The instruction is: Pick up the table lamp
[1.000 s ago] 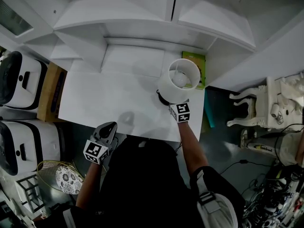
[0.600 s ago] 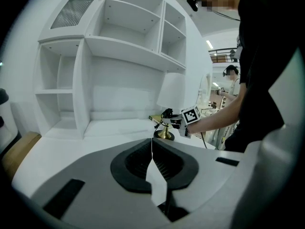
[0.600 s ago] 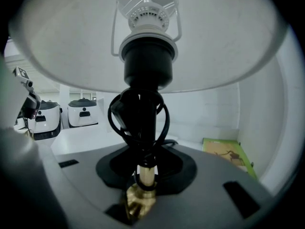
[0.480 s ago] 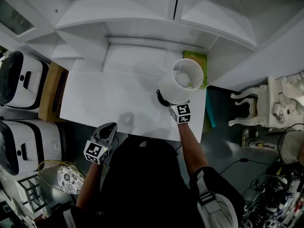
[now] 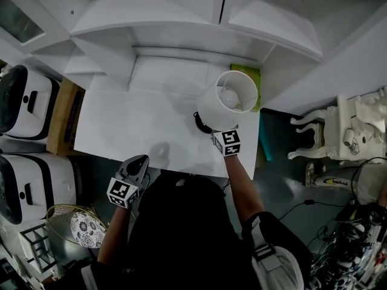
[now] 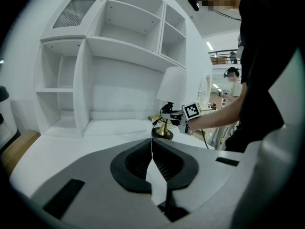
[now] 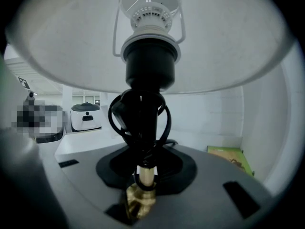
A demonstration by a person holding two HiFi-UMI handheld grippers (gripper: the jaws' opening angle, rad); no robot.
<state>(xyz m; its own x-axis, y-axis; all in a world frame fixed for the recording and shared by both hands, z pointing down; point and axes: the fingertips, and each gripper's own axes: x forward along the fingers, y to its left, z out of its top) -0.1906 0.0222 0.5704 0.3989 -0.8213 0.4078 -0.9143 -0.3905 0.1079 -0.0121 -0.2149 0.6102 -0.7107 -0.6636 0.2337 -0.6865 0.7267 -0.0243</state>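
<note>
Shifted slightly left and seemingly raised off the right side of the white desk [image 5: 121, 125] since a second ago: table lamp [image 5: 230, 101], pinched at its brass stem by the right gripper [image 7: 142, 178], so pickup looks under way. White drum shade, black socket with looped cord, dark round base; left gripper [image 6: 151, 168] pressed together, empty.

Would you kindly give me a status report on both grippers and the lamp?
Left gripper shut, empty. Right gripper shut on stem of white-shaded brass table lamp. Green flat box beyond it, apart; nothing blocking.
</note>
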